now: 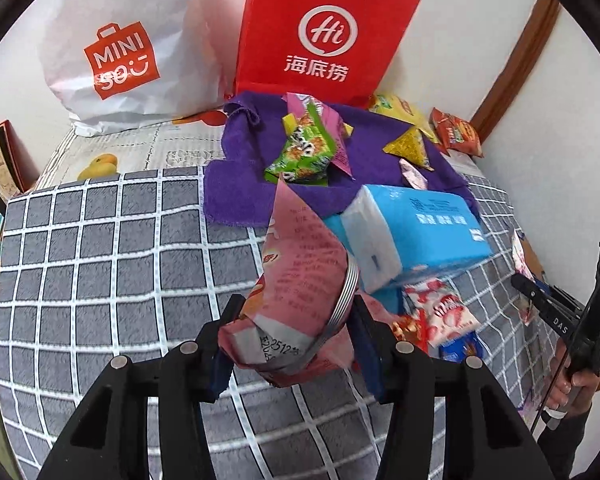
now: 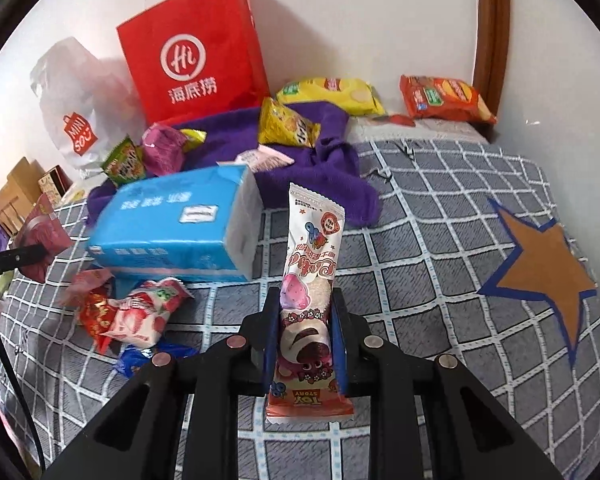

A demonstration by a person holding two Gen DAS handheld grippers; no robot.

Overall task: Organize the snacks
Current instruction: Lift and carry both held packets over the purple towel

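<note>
Snacks fill both our hands: the left gripper (image 1: 292, 344) fingers clamp a crumpled pink snack bag (image 1: 296, 280) and the right gripper (image 2: 306, 340) fingers pinch a Toy Story wafer packet (image 2: 312, 280), both lifted off the checked bedspread (image 2: 420, 280) for sorting.

A grey blanket (image 2: 440, 248) with a white grid bears a brown, blue-edged star (image 2: 540, 256). On it lie a purple cloth (image 1: 244, 184), a light-blue tissue pack (image 2: 172, 224) and a red bag (image 2: 196, 52) with a white logo; yellow (image 2: 288, 122) and orange (image 2: 444, 98) snack packets lie beyond.
</note>
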